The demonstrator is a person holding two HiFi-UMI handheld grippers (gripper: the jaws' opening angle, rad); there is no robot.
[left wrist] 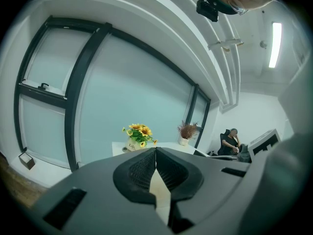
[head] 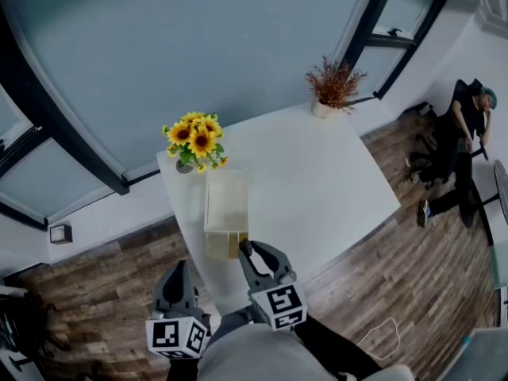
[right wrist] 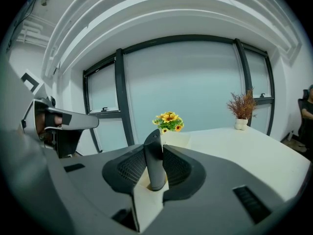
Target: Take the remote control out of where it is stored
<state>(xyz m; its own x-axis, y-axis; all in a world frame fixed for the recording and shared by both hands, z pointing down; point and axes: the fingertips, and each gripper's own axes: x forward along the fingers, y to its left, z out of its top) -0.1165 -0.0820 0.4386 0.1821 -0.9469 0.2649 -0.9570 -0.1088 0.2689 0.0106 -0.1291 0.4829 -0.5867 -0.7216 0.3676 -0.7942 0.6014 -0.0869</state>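
Observation:
A dark grey remote control (right wrist: 153, 143) stands upright, its lower end inside the near compartment of a cream storage box (right wrist: 145, 202). My right gripper (right wrist: 155, 156) is shut on the remote, one pad pressing on each side. In the head view this gripper (head: 247, 249) sits at the near end of the box (head: 226, 201), which lies on the white table (head: 317, 173); the remote is mostly hidden there. My left gripper (head: 176, 270) hangs lower left, off the table's near edge. Its jaws (left wrist: 156, 153) are shut with nothing between them.
A pot of sunflowers (head: 195, 140) stands just beyond the box. A dried plant in a white pot (head: 333, 86) is at the table's far corner. A person sits in a chair (head: 460, 133) at the right, over wooden floor. Glass walls with dark frames lie behind.

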